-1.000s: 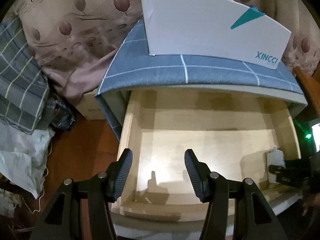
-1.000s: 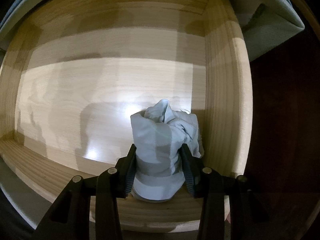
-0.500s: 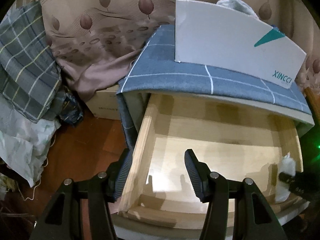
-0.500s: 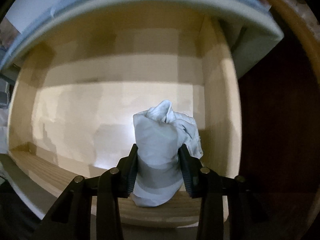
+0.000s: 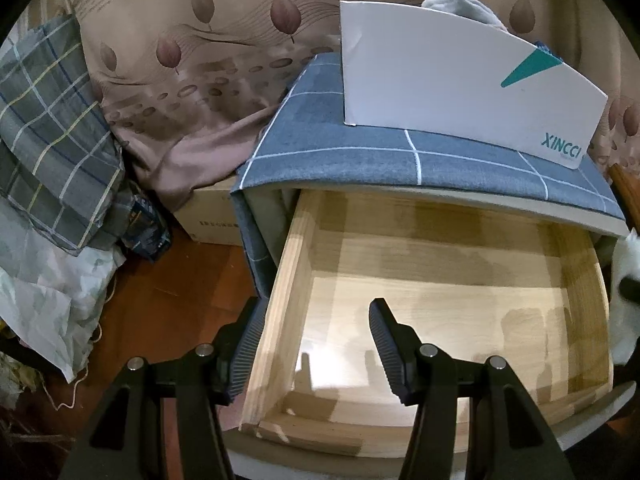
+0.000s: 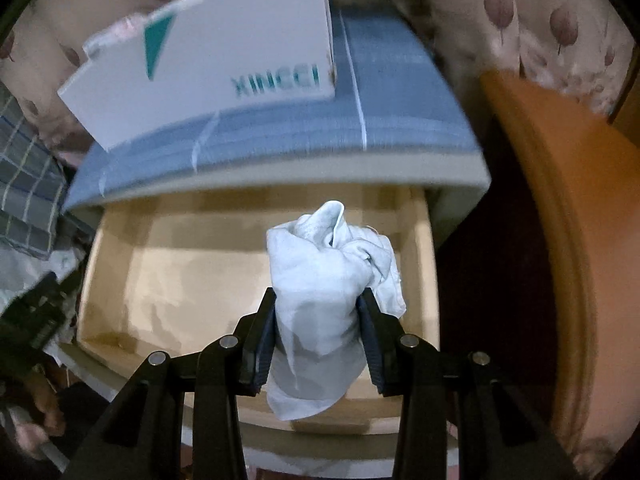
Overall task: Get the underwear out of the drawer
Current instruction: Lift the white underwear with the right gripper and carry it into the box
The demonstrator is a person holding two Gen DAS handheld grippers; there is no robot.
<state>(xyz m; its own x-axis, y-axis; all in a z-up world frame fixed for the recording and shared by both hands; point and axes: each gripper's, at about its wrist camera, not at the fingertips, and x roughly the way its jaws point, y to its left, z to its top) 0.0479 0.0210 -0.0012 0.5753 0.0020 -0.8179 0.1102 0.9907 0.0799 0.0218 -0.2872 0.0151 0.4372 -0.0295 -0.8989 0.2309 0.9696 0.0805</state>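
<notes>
A pale grey bundle of underwear [image 6: 320, 280] hangs between the pads of my right gripper [image 6: 318, 328], which is shut on it above the open wooden drawer [image 6: 180, 272]. In the left wrist view the same bundle [image 5: 626, 280] shows at the far right edge, above the drawer's right wall. My left gripper [image 5: 316, 344] stands open over the drawer's [image 5: 440, 320] left wall, one finger outside it and one inside, holding nothing. The drawer floor is bare.
The cabinet top wears a blue checked cloth [image 5: 400, 160] with a white box [image 5: 460, 92] on it. A cardboard box [image 5: 208, 212], plaid fabric [image 5: 48, 140] and white bags [image 5: 40, 300] lie to the left. An orange wooden edge [image 6: 560, 240] stands to the right.
My right gripper has lifted the underwear off the drawer floor, up above the drawer. The left gripper's view has shifted slightly; its jaws stay as wide.
</notes>
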